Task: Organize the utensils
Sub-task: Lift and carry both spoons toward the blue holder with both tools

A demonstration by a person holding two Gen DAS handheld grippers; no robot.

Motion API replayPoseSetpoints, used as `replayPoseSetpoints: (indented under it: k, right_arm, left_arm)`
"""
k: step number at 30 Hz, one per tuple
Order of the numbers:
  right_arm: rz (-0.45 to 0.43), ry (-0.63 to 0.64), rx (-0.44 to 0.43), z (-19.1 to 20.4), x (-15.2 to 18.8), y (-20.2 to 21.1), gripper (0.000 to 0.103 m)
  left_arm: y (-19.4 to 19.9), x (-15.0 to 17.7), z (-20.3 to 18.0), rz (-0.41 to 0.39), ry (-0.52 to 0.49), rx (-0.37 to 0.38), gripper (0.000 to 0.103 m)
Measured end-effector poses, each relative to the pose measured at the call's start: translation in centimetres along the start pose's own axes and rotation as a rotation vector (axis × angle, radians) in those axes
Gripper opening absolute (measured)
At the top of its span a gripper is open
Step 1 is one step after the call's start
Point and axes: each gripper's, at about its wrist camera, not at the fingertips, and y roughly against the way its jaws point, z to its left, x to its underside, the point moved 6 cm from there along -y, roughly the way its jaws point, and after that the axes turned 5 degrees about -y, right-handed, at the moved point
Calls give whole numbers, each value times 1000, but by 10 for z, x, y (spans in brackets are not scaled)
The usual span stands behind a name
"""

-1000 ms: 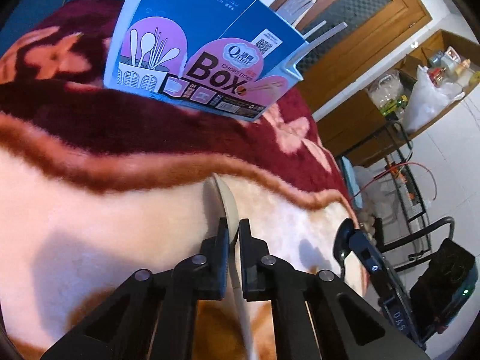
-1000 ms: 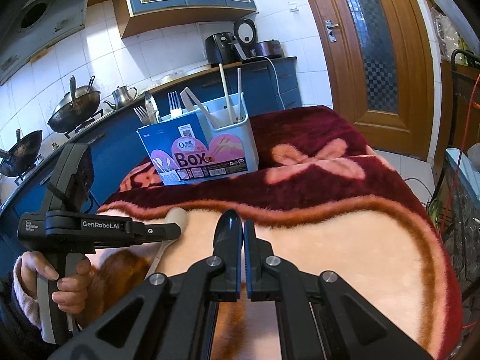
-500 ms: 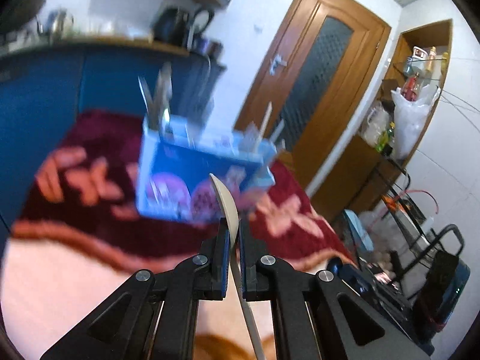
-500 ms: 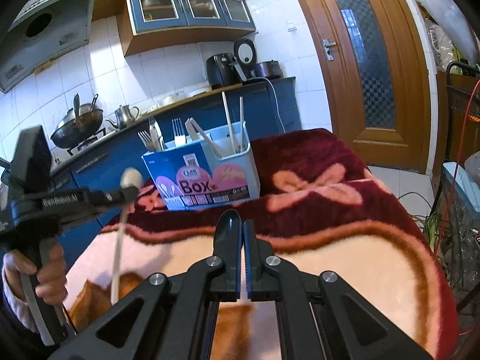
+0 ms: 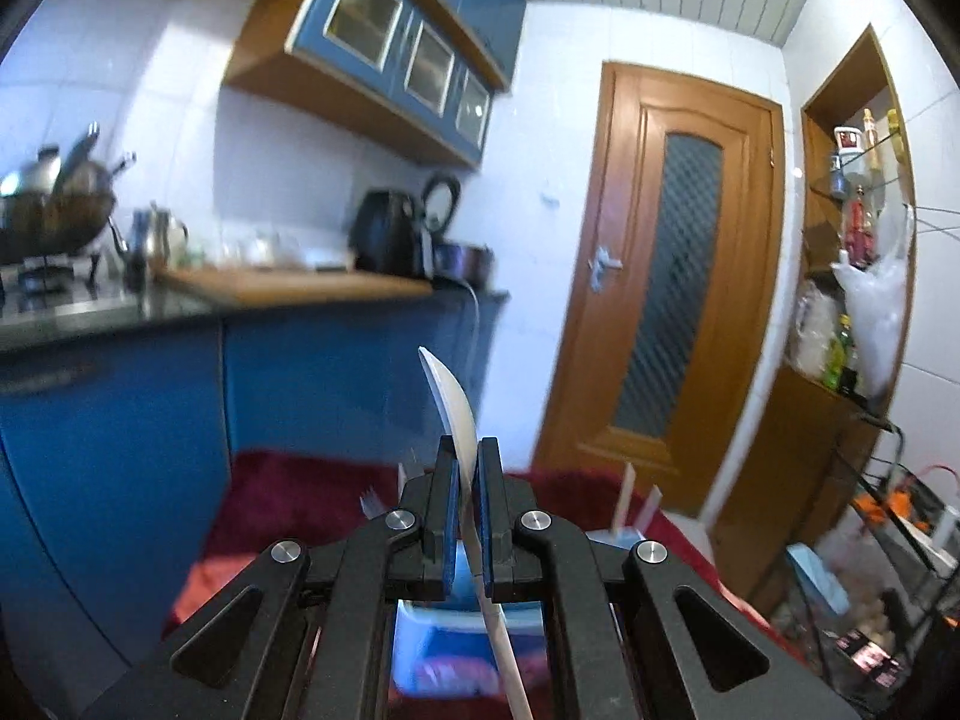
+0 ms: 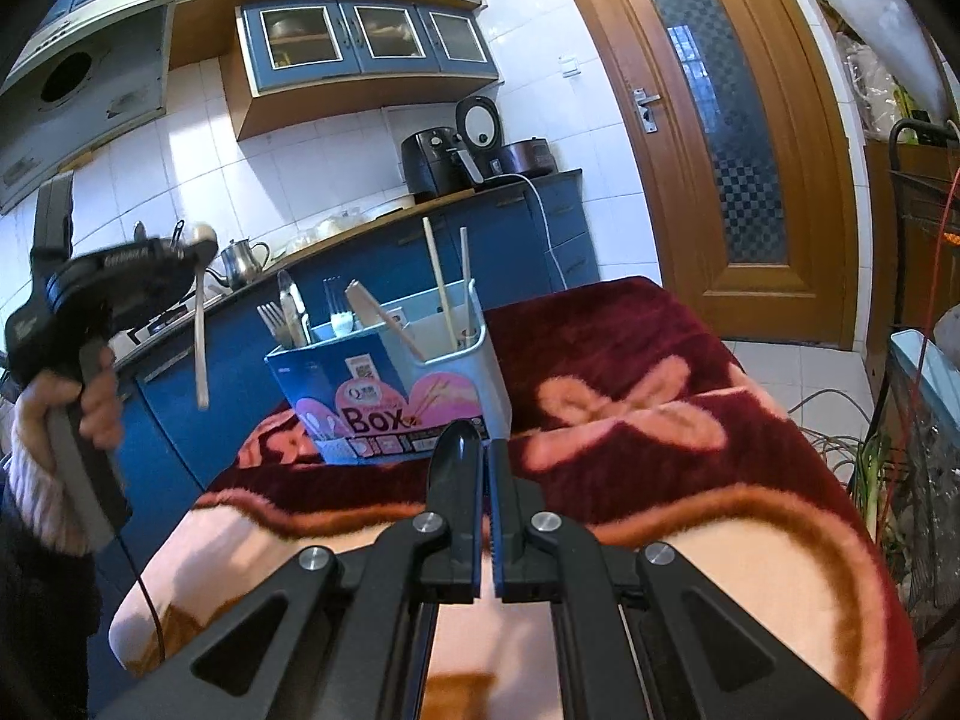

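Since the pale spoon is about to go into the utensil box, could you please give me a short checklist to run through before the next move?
1. Left hand-held gripper shut on the pale spoon: ok.
2. Spoon handle hangs downward, bowl up: ok.
3. Spoon lined up over the utensil box: not ok; in the right wrist view it hangs off to the box's left.
4. Box upright on the blanket: ok.
5. Free compartment for the spoon: cannot tell.
6. Right hand-held gripper shut on the black spoon: ok.
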Motion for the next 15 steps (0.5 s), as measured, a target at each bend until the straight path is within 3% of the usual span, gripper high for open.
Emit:
replayPoseSetpoints:
  k: [9,15]
  right_arm:
    - [-4,22,13,-3,-15,-13,3]
    - [-24,76,23,7,-34,-19,3]
  left_arm:
    - [-32,-17,14,-99,-25,-93,5]
    - [-49,-10,18,-115,-51,-135,5]
